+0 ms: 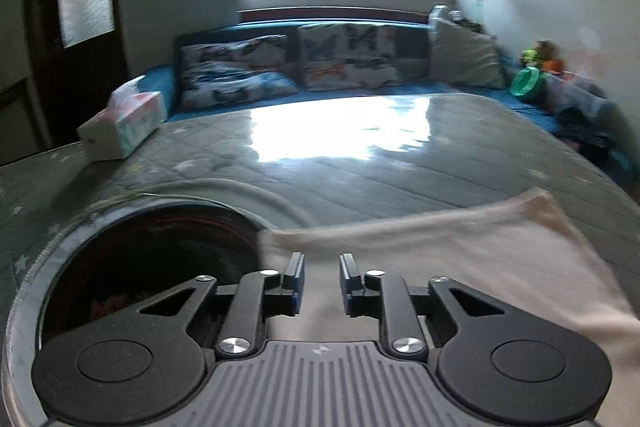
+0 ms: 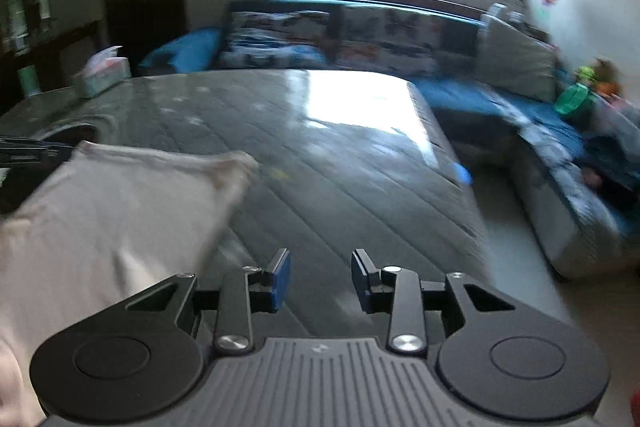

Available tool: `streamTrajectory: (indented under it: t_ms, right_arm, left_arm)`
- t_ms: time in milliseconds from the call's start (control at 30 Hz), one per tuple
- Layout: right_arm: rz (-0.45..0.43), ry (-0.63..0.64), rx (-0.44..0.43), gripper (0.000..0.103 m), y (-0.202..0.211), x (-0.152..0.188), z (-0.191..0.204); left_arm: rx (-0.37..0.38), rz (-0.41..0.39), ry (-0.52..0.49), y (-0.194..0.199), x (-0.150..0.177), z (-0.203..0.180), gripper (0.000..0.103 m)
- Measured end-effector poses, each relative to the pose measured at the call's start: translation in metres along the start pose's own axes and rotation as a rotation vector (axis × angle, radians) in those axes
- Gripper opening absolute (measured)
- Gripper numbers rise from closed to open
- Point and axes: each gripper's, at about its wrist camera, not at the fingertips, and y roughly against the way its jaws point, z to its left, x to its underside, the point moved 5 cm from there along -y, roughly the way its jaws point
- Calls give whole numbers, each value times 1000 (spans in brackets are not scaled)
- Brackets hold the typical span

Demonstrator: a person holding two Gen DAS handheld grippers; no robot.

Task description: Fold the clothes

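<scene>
I am holding my left tool point(image 1: 322, 281) and right tool point(image 2: 320, 279) with jaws apart and gripping nothing, the pale garment point(image 1: 460, 259) lying on the quilted bench point(image 1: 360, 167) under the left tool and left of the right, so any grip should be taking one clean edge, squarely.

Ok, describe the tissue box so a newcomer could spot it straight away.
Start at the big grey quilted table. Follow it to its far left corner, short of the blue sofa. The tissue box sits there, the only pale box, with a tissue poking out on top.
</scene>
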Motion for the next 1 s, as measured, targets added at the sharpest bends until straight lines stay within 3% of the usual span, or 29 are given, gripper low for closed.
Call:
streamTrajectory:
  t_ms: [67,200,333,467,533,700,933,1000]
  right_arm:
    - [5,-34,52,36,17,18,-17]
    - [17,-118,132,41,38,50,-47]
    - [25,-220,136,41,44,76,-65]
    - [-7,-267,117,43,50,81,-69]
    - [-36,-276,104,49,57,80,-67]
    - [-71,-247,89,52,67,76,-50]
    - [-45,-216,54,51,47,75,-30]
    - [-39,-178,93,50,41,75,-26]
  left_arm:
    - [38,-4,-16,14,7,-13,31]
    - [114,-11,-48,42,20,-38,31]
    - [194,12,-82,62,43,-70,34]
    - [224,32,-74,74,59,-91,37]
    - [238,42,-61,78,65,-96,38]
    - [265,63,-84,85,78,-115,40]
    - [284,59,-134,91,86,-132,45]
    - [286,58,-137,93,88,-134,47]
